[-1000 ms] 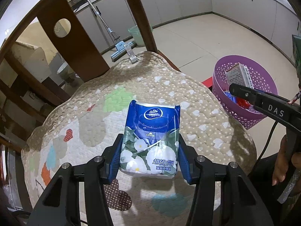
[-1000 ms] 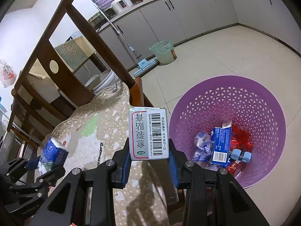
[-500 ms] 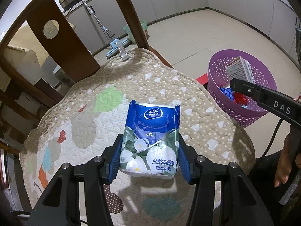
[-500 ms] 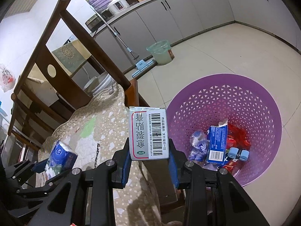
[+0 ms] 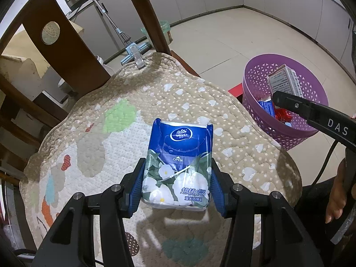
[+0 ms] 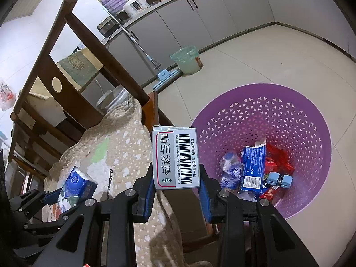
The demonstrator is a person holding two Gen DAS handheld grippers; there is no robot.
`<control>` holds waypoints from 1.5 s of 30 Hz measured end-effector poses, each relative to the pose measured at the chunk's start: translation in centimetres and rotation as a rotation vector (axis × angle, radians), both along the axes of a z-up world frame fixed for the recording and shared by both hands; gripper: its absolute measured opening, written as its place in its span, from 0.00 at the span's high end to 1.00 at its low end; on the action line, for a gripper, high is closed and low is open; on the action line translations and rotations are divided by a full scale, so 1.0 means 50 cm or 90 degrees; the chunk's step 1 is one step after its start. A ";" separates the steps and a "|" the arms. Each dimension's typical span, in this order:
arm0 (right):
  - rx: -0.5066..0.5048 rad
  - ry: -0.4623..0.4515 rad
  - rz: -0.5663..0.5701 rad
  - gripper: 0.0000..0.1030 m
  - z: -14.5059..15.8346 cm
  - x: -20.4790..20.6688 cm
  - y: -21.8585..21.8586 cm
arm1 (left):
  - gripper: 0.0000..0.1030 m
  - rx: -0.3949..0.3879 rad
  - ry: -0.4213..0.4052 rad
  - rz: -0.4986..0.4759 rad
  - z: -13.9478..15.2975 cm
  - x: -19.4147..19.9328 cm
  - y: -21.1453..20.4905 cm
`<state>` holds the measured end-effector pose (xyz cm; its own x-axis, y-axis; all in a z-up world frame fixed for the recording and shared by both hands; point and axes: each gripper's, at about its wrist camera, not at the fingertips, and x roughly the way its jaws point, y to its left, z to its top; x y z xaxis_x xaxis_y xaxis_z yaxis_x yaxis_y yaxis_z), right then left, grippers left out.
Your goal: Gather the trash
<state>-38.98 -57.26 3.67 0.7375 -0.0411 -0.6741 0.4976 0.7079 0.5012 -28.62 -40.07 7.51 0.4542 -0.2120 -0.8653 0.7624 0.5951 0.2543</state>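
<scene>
The left gripper (image 5: 178, 187) angles steeply down over the quilted chair cushion (image 5: 106, 133), pads clamped on a blue tissue pack (image 5: 179, 165) held just above the cushion, its long axis running away from the camera along the fingers. The right gripper (image 6: 176, 189) tilts down beside the cushion, clenched on a medicine box (image 6: 175, 157) held upright, barcode face toward the camera, near the rim of the purple basket (image 6: 267, 111) on the floor next to the chair.
</scene>
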 end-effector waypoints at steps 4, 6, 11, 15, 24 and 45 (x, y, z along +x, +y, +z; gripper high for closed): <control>0.000 0.002 0.001 0.64 -0.002 0.001 -0.002 | 0.50 0.001 0.003 0.000 -0.003 0.001 -0.002; 0.000 0.003 0.000 0.64 -0.003 0.002 -0.002 | 0.50 0.001 0.004 0.000 -0.003 0.001 -0.003; 0.003 0.004 -0.001 0.64 -0.005 0.000 -0.005 | 0.50 0.002 0.005 -0.004 -0.003 -0.002 -0.007; 0.004 0.004 -0.003 0.64 -0.007 -0.003 -0.008 | 0.50 0.003 0.007 -0.006 -0.004 -0.003 -0.010; 0.012 0.005 -0.015 0.64 -0.009 -0.011 -0.017 | 0.50 0.000 0.011 -0.016 -0.005 -0.009 -0.024; 0.013 0.010 -0.059 0.64 -0.009 -0.039 -0.057 | 0.50 -0.038 0.029 -0.069 0.001 -0.024 -0.100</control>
<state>-40.91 -60.11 3.22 0.7202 -0.0942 -0.6874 0.5682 0.6486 0.5064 -29.79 -45.05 7.58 0.3865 -0.3090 -0.8690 0.8328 0.5218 0.1849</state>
